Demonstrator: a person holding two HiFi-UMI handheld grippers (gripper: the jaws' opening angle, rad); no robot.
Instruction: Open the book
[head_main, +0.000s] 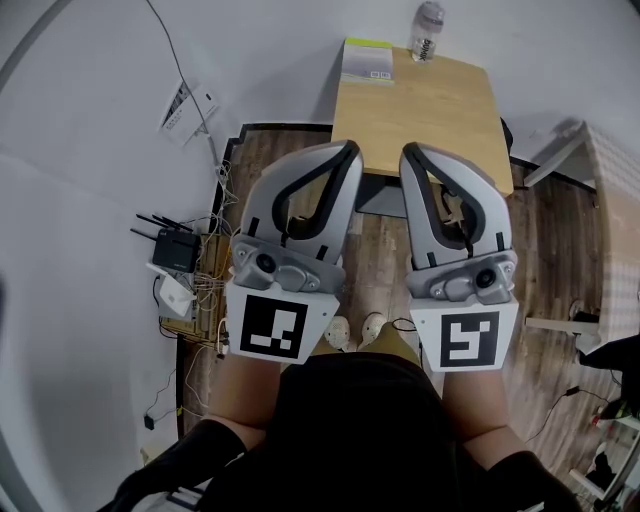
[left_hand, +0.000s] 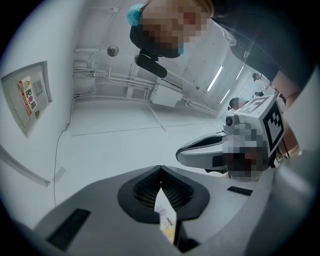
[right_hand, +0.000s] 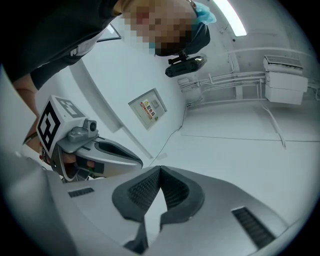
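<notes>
The book (head_main: 368, 62), white with a yellow-green strip, lies closed on the far left corner of the small wooden table (head_main: 420, 125). Both grippers are held up side by side in front of the person, well short of the table. The left gripper (head_main: 345, 150) (left_hand: 160, 169) has its jaw tips together and grips nothing; a small printed white slip (left_hand: 166, 218) shows in the gap behind its pads. The right gripper (head_main: 412, 152) (right_hand: 160, 170) is shut and empty too. Each gripper shows in the other's view: the right gripper (left_hand: 200, 150), the left gripper (right_hand: 115, 152).
A clear water bottle (head_main: 426, 32) stands at the table's far edge, right of the book. A router and tangled cables (head_main: 178, 255) lie on the floor at the left. A white desk (head_main: 605, 200) stands at the right. The person's shoes (head_main: 355, 330) are on the wooden floor.
</notes>
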